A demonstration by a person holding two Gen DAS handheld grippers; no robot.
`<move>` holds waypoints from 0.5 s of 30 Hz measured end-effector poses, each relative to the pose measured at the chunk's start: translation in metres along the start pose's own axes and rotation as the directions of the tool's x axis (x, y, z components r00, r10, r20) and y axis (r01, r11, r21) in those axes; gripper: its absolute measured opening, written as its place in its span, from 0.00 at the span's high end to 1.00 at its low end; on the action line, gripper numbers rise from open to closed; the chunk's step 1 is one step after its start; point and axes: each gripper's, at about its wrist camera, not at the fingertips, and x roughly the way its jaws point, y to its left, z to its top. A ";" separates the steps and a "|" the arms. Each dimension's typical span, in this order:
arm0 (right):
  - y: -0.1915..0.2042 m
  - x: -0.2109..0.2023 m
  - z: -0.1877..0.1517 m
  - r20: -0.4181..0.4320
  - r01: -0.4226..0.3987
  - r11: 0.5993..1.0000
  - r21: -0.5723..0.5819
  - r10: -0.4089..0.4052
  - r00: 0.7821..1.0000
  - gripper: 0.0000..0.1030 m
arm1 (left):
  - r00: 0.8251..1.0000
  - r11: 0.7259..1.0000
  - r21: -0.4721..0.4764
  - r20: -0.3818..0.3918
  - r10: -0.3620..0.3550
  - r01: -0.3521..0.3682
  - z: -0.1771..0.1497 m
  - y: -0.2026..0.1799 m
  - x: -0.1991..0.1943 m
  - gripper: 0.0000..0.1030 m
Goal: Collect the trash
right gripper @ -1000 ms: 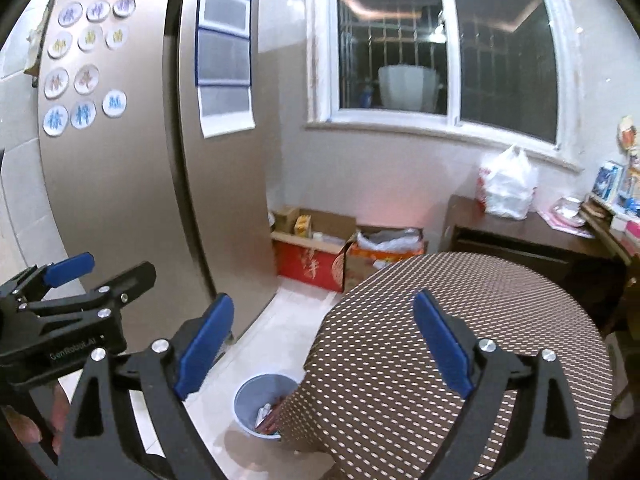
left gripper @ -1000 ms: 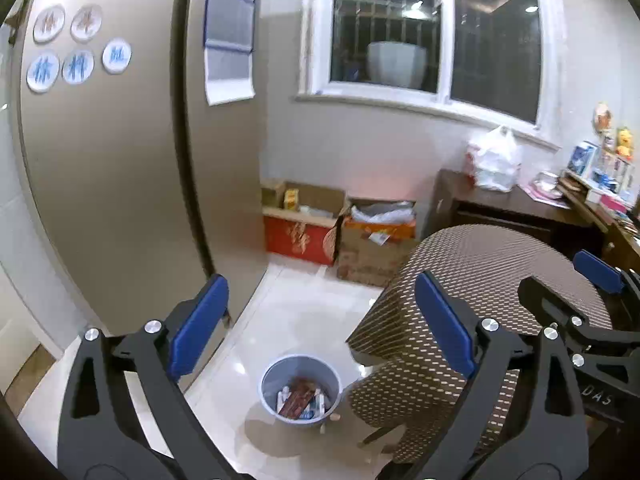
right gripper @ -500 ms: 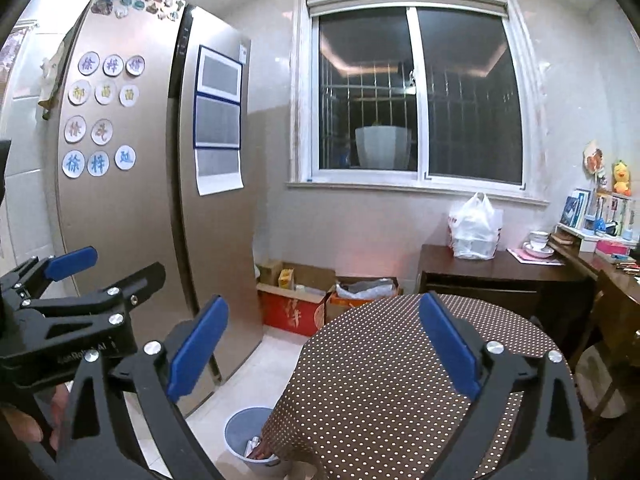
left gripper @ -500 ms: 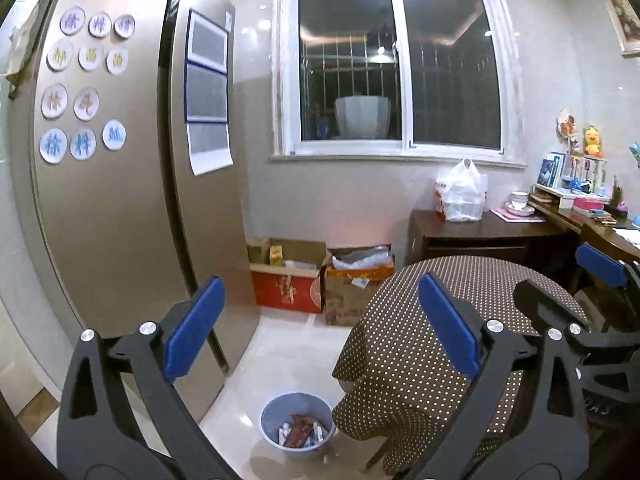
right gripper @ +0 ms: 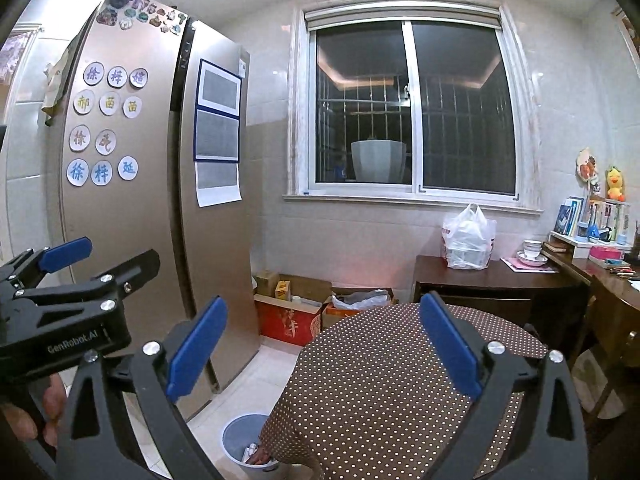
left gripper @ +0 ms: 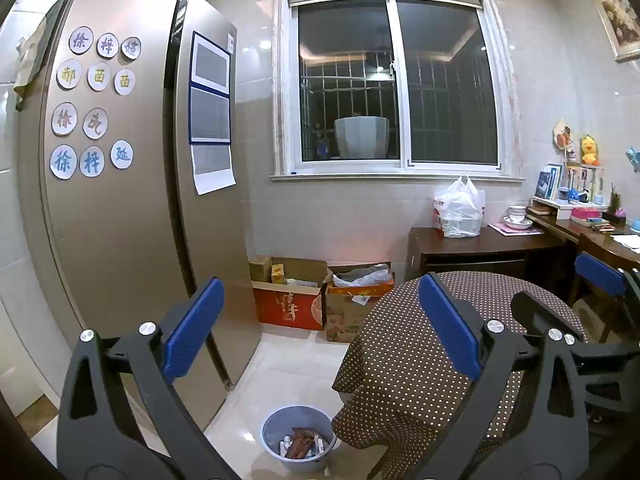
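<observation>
A blue-grey trash bin (left gripper: 298, 440) stands on the tiled floor beside the round table, with wrappers and small trash inside. It also shows in the right wrist view (right gripper: 244, 446), partly hidden by the tablecloth. My left gripper (left gripper: 320, 328) is open and empty, held high above the floor. My right gripper (right gripper: 322, 344) is open and empty above the table. The left gripper (right gripper: 64, 280) also shows at the left of the right wrist view.
A round table with a brown dotted cloth (left gripper: 432, 352) fills the right. A tall fridge (left gripper: 120, 200) stands on the left. Cardboard boxes (left gripper: 320, 300) sit under the window. A dark desk (left gripper: 480, 244) holds a white plastic bag (left gripper: 458, 208).
Both grippers have tilted upward and pulled back. The window and the wall now fill more of each view and the bin sits lower. Both jaws stay open.
</observation>
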 end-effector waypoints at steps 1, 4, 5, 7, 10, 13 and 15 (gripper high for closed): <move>0.000 -0.001 0.000 0.002 0.002 1.000 -0.001 -0.002 1.000 0.07 | 1.000 1.000 0.001 0.000 -0.001 0.001 0.000 0.000 0.000 0.07; 0.002 -0.002 0.000 0.006 0.007 1.000 -0.008 -0.007 1.000 0.07 | 1.000 1.000 0.001 -0.003 -0.003 0.003 -0.001 -0.002 -0.001 0.07; 0.002 -0.002 0.000 0.006 0.005 1.000 -0.007 -0.005 1.000 0.07 | 1.000 1.000 0.001 -0.003 -0.003 0.003 -0.001 -0.002 -0.001 0.07; 0.002 -0.001 0.000 0.006 0.007 1.000 -0.007 -0.007 1.000 0.07 | 1.000 1.000 0.002 -0.005 -0.003 0.003 -0.001 -0.002 0.000 0.07; 0.004 0.000 0.000 0.002 0.009 1.000 -0.007 -0.009 1.000 0.07 | 1.000 1.000 0.000 -0.007 -0.005 0.005 -0.001 -0.002 0.001 0.07; 0.005 0.002 0.001 -0.001 0.008 1.000 -0.008 -0.008 1.000 0.07 | 1.000 1.000 -0.003 -0.010 -0.004 0.004 -0.001 -0.001 0.003 0.07; 0.006 0.002 0.001 -0.001 0.009 1.000 -0.007 -0.009 1.000 0.07 | 1.000 1.000 -0.003 -0.013 -0.003 0.003 -0.001 -0.001 0.003 0.07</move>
